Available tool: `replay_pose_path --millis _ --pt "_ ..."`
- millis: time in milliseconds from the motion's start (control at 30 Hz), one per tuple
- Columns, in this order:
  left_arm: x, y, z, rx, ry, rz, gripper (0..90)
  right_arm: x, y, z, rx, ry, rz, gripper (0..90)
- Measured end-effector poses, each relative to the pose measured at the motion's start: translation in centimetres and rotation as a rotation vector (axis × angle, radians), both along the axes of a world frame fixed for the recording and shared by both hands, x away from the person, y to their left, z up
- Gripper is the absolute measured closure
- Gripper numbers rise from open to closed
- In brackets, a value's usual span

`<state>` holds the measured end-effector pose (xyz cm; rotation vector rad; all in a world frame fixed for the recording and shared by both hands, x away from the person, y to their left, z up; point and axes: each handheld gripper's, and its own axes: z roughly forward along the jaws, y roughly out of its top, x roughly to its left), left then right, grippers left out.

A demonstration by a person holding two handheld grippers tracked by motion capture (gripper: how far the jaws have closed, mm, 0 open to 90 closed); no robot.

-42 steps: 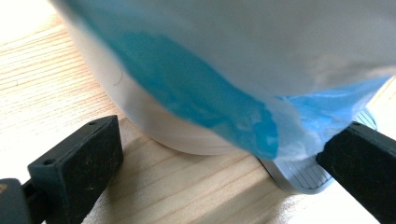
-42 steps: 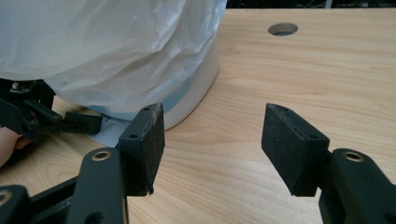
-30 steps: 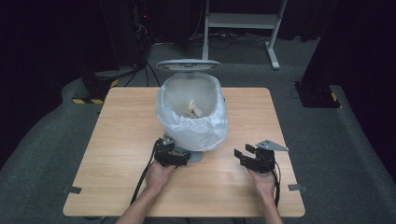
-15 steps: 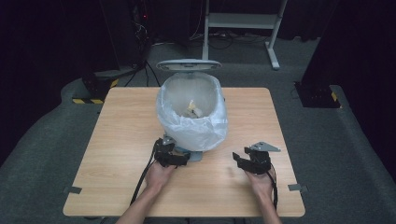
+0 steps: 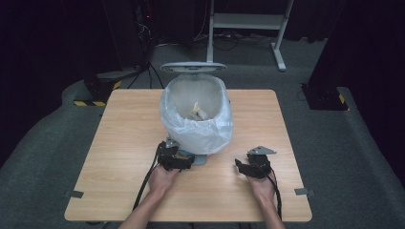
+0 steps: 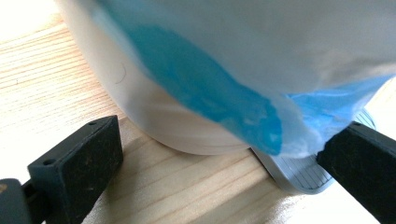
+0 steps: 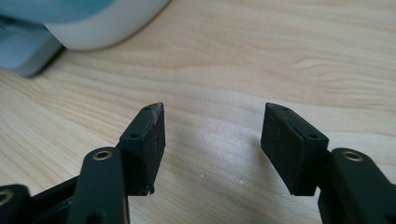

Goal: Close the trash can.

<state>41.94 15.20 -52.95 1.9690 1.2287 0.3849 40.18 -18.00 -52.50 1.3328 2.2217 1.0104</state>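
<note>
Overhead light brightens the pale wooden table (image 5: pixel 119 143) while the surrounding room sinks into darkness; close up, the translucent blue-white bin liner (image 6: pixel 261 56) blurs, and glare washes out the woodgrain corners.

Your rig — two black hand-held grippers, forearms bare.

Your left gripper (image 5: pixel 175 160) is all black, with a black cable trailing back along your forearm. Your right gripper (image 5: pixel 252 166) carries a grey three-cornered plate (image 5: pixel 261 150) on top and its own black cable. In the right gripper view, each jaw is a black block with a flat, matte pad (image 7: pixel 152 147) — small holes on top, brass-coloured rivets at the pivots.
</note>
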Motion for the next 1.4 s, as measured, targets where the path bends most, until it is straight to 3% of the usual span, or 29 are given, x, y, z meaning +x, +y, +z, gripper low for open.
replay_pose_path --millis 133,233,700,967,1300,1333,1367,1400 --pt "0.01 0.0 0.0 -0.002 0.0 0.001 0.4 -0.07 0.37 -0.3 -0.011 -0.028 -0.012 39.9" --pt "0.02 0.03 0.0 -0.001 0.001 0.001 0.3 -0.16 0.73 -0.33 -0.052 -0.042 -0.011 38.9" --pt "-0.06 0.01 0.0 -0.012 -0.006 0.02 0.1 0.12 0.61 -0.33 -0.054 -0.04 -0.027 36.2" --pt "-0.14 0.07 0.08 -0.016 0.013 0.016 0.2 0.12 0.62 -0.33 -0.054 -0.04 -0.027 36.2" --pt "-0.27 0.27 0.6 -0.06 -0.016 0.026 0.2 0.12 0.61 -0.33 -0.056 -0.041 -0.026 35.9" --pt "-0.29 0.45 0.77 -0.059 -0.019 0.019 0.1 0.12 0.61 -0.33 -0.056 -0.041 -0.026 36.0" --pt "-0.23 0.6 0.92 -0.031 -0.016 0.001 0.0 0.12 0.61 -0.33 -0.056 -0.041 -0.026 35.9" --pt "-0.23 0.34 0.88 -0.05 -0.019 0.02 0.1 0.11 0.62 -0.33 -0.056 -0.041 -0.026 35.8"
